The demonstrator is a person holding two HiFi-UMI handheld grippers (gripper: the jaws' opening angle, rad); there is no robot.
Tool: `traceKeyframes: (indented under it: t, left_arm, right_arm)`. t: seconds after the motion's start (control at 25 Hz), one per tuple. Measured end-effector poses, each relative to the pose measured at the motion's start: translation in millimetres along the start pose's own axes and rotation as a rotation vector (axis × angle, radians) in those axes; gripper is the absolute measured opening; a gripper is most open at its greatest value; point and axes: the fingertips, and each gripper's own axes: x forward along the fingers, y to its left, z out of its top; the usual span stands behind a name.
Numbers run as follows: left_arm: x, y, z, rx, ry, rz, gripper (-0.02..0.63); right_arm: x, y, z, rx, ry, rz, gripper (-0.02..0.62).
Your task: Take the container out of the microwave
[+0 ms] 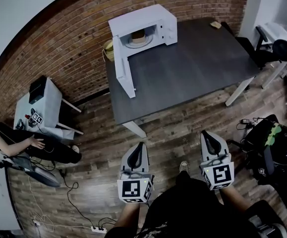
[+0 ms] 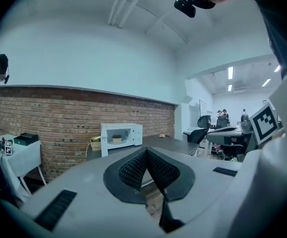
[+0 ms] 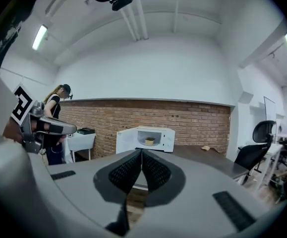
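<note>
Both the left tongs (image 1: 141,145) and the right tongs (image 1: 207,136) are pressed together, empty. Far ahead, the container (image 1: 138,34) sits inside the open microwave (image 1: 155,15) on the surface (image 1: 193,66). It looks light and stiff, so I would pinch its rim.

Dark bench (image 1: 193,68) on white legs stood on the wood floor (image 1: 178,133). White microwave (image 1: 148,21) sat at the bench's far left corner, door (image 1: 125,72) swung open over the top. Pale basket-like item (image 1: 108,48) just left of the microwave. Small tan object (image 1: 215,25) well right of the microwave, at the far edge.
</note>
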Motion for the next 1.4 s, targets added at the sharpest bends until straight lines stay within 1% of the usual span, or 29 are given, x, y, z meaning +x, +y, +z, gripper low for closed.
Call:
traceKeyframes:
  t: [0.08,0.16,0.32,0.4,0.48,0.6,0.72,0.88,1.0,1.16,1.24,1.32,1.4]
  left_arm:
    - [22,-12,7,0.012,-0.017,0.0,0.005]
    - [39,-23,12,0.015,-0.023,0.006,0.005]
    - [66,-40,23,-0.008,-0.045,0.037,0.006]
    - [73,-46,24,-0.012,-0.053,0.048,0.005]
    - [77,-47,21,-0.011,-0.043,0.061,0.005]
    - [90,-39,20,-0.022,-0.038,0.074,0.006]
    - [107,-27,17,-0.024,-0.031,0.078,0.005]
    - [141,-17,18,-0.027,-0.019,0.047,0.006]
    - [171,-11,22,-0.016,-0.022,0.01,0.006]
    - [209,7,31,-0.016,-0.019,-0.029,0.005]
    - [227,17,40,0.004,-0.028,-0.05,0.006]
    - [244,32,46,0.024,-0.034,-0.061,0.006]
    - [259,49,49,0.018,-0.036,-0.058,0.006]
  right_arm:
    - [8,-24,-7,-0.004,0.017,-0.002,0.063]
    - [14,-45,-9,-0.021,0.012,0.001,0.063]
    - [32,-82,-8,-0.004,-0.006,0.019,0.063]
    - [41,-90,-4,0.004,-0.015,0.034,0.063]
    - [50,-91,2,0.011,-0.027,0.053,0.063]
    - [69,-89,6,0.024,-0.026,0.082,0.063]
    - [87,-85,2,0.031,0.0,0.103,0.063]
    - [111,-94,-4,0.095,0.034,0.094,0.063]
    - [136,-105,-2,0.087,0.041,0.07,0.063]
    - [172,-109,8,0.071,0.045,0.064,0.063]
    - [192,-110,13,0.063,0.05,0.052,0.063]
    - [214,-106,18,0.057,0.065,0.053,0.063]
    - [236,-101,23,0.048,0.077,0.058,0.063]
